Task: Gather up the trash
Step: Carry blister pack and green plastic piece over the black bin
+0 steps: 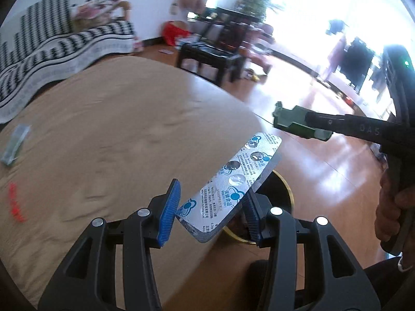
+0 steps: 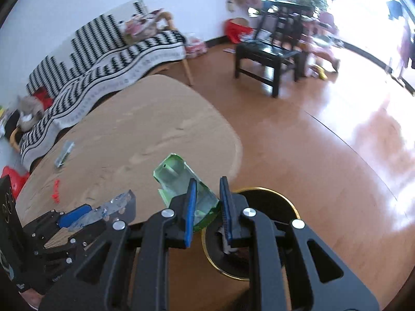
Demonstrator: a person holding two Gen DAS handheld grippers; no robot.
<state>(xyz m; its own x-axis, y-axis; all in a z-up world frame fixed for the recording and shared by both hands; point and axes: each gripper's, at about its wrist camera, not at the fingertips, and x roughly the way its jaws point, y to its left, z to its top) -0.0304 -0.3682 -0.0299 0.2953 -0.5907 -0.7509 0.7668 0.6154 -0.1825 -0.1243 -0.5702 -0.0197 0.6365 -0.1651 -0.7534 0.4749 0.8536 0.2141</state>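
The left gripper (image 1: 210,212) pinches a foil blister pack (image 1: 233,178) between its fingers, just over the bin (image 1: 284,194), likely ready to drop. The right gripper (image 2: 207,207) clamps a green wrapper (image 2: 181,181) beside the bin's rim. Only the right view shows the bin's contents; both show scraps (image 2: 63,154) left on the tabletop (image 2: 155,119).

Your right gripper (image 2: 206,207) pinches a green plastic piece (image 2: 181,178) above the bin's gold rim (image 2: 262,189); your left gripper (image 2: 103,211), at the table's near edge (image 2: 124,223), clamps a foil blister strip (image 2: 103,211).
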